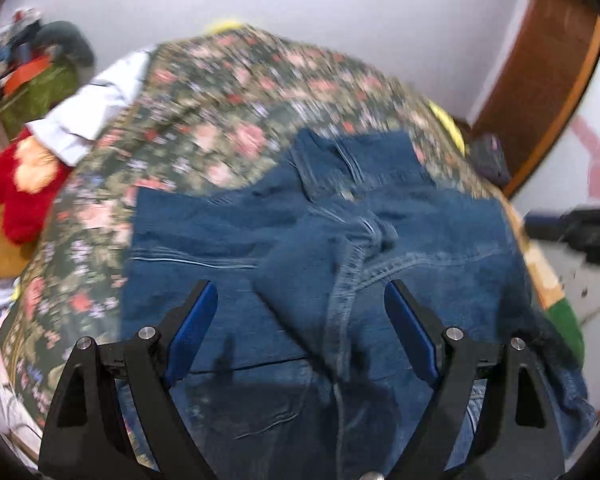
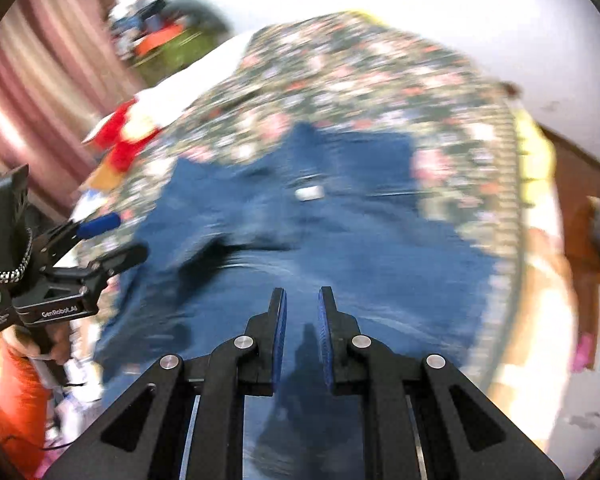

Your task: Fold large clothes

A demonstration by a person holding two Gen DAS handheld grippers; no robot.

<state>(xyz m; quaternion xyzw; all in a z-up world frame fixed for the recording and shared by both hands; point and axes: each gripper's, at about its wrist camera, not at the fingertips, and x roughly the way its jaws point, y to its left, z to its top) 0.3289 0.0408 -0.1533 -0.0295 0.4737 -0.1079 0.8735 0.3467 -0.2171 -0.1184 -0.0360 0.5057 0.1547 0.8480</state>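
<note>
— Black blue-padded left gripper (image 1: 298, 300)?
— Fingers spread wide above the crumpled blue denim jeans (image 1: 340, 264), holding nothing.
— Where are the jeans?
— On the floral bedspread (image 1: 228, 92), long axis running away from the cameras.
— Right gripper (image 2: 302, 300)?
— Narrow gap, empty, over denim.

We hold our left gripper (image 1: 300, 304) with its fingers (image 1: 198, 320) spread wide, gripping nothing. Our right gripper (image 2: 302, 308) has its fingers (image 2: 281, 320) nearly together, a narrow gap between, also gripping nothing.
</note>
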